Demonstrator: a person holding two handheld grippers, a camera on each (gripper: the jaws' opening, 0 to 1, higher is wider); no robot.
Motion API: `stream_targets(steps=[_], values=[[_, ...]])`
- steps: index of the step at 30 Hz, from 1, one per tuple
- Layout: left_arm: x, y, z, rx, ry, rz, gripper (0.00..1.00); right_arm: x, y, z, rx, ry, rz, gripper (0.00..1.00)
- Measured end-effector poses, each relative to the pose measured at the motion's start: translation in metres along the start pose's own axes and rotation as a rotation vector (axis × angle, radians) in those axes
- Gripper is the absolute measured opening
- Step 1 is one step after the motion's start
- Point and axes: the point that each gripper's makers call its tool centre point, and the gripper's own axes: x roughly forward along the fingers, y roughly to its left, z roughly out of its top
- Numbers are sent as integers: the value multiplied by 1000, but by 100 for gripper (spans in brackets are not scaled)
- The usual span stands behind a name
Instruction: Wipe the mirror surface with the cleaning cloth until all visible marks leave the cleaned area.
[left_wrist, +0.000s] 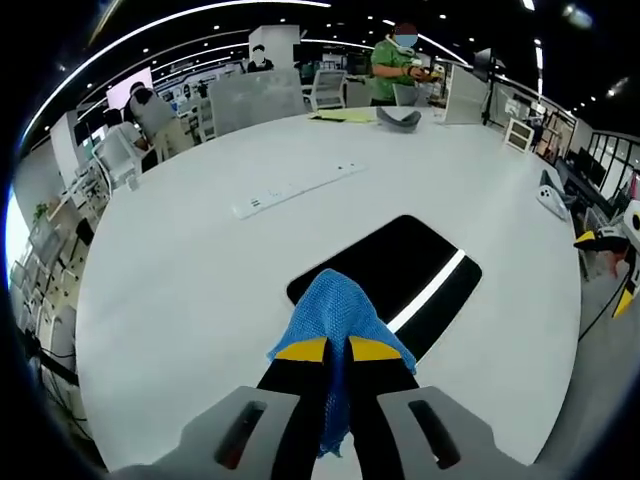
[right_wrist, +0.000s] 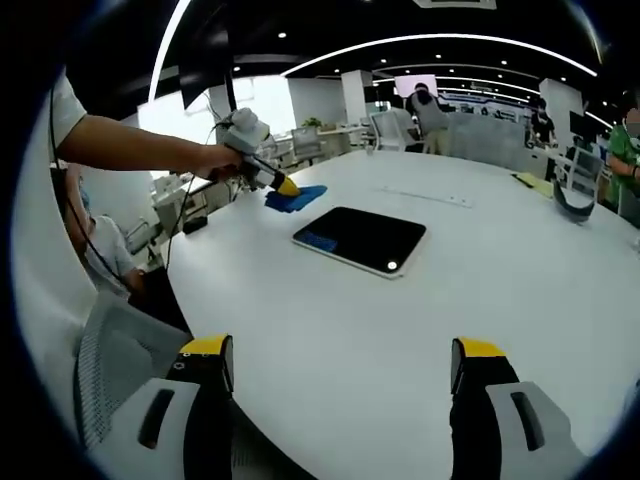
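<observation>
the left gripper has its yellow-tipped jaws pinched together on a blue cleaning cloth, which bunches above the tips and trails down between the black fingers. in the left gripper view the cloth hangs just at the near corner of the mirror, a dark rounded rectangle lying flat on the white table and running off toward 1 o'clock, with a bright ceiling strip reflected along its right side. whether the cloth touches the glass i cannot tell. a white power strip lies farther out at 11 o'clock, and a person in green stands beyond the far edge at 12 o'clock.

in the right gripper view the right gripper has its jaws spread wide apart, holding nothing, low over the table near its edge. the mirror sits ahead at 12 o'clock, well apart from it, and the left gripper comes in from 10 o'clock with the cloth at the mirror's far left corner.
</observation>
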Motion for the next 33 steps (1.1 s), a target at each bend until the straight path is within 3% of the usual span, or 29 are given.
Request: stream_targets(steps=[17, 33], values=[[31, 8, 15, 11, 15, -21, 4, 4, -9, 1, 3, 22, -16, 89], [60, 13, 12, 23, 42, -30, 4, 4, -19, 1, 10, 35, -47, 90]])
